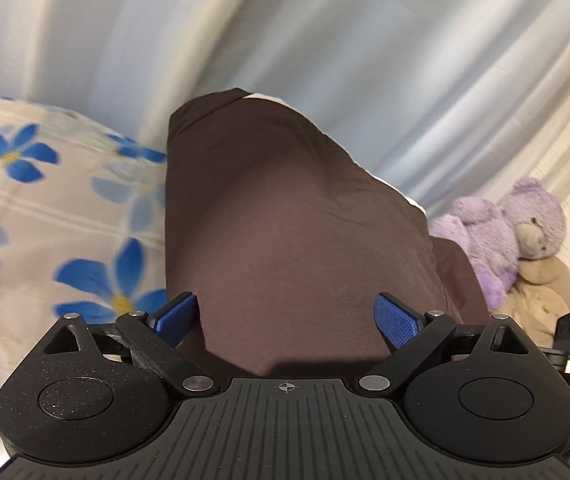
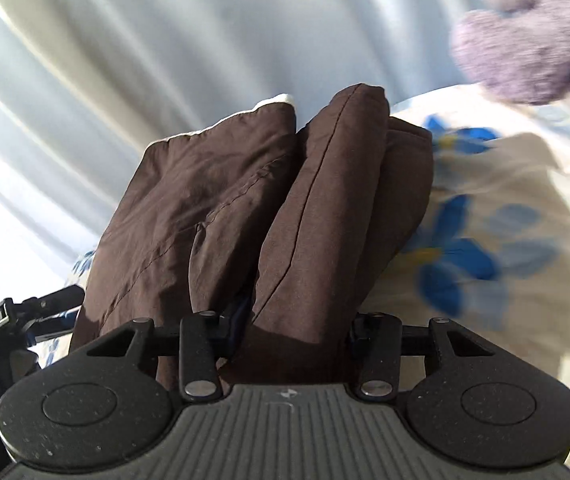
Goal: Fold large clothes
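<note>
Pale blue-grey curtain [image 1: 365,40] in folds behind a cream bedspread with blue flowers [image 1: 45,208], daylight-lit.

1. My right gripper [image 2: 291,320]: its fingertips are buried under the brown garment [image 2: 325,208].
2. The purple teddy [image 2: 525,40] is blurred and cut off at the edge.
3. The flowered bedding [image 1: 45,208] is smeared.

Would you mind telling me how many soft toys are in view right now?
2, both at the right edge of the left wrist view: a purple teddy bear and a beige plush toy just below, touching it. Others may be hidden behind the brown garment.
</note>
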